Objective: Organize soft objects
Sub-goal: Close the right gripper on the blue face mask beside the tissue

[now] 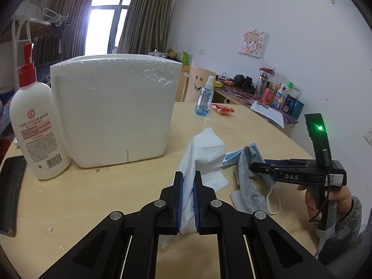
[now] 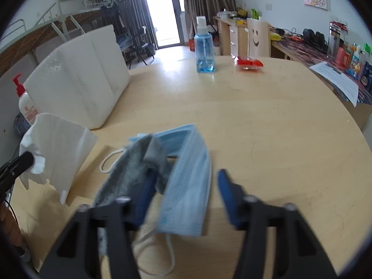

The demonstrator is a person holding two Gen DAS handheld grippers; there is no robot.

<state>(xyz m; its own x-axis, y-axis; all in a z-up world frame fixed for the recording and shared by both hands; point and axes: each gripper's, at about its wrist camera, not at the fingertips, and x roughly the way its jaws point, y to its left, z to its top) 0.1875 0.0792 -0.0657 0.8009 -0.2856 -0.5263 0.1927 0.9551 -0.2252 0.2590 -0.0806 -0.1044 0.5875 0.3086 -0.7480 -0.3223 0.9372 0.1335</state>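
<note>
The left gripper (image 1: pixel 188 181) is clamping the white tissue (image 1: pixel 204 153) near the foam box (image 1: pixel 114 109), while the right gripper (image 2: pixel 183 186), fingers apart, is straddling the blue mask (image 2: pixel 186 186) beside the grey cloth (image 2: pixel 130 174).

The left gripper (image 1: pixel 188 181) is clamped on a white cloth (image 1: pixel 204 153) lifted off the table (image 1: pixel 93 197). Just right, the right gripper (image 1: pixel 258 166) sits at a grey sock (image 1: pixel 248 186) and blue mask (image 1: pixel 234 157). A foam box (image 1: pixel 114 111) and lotion bottle (image 1: pixel 34 127) stand behind.
</note>
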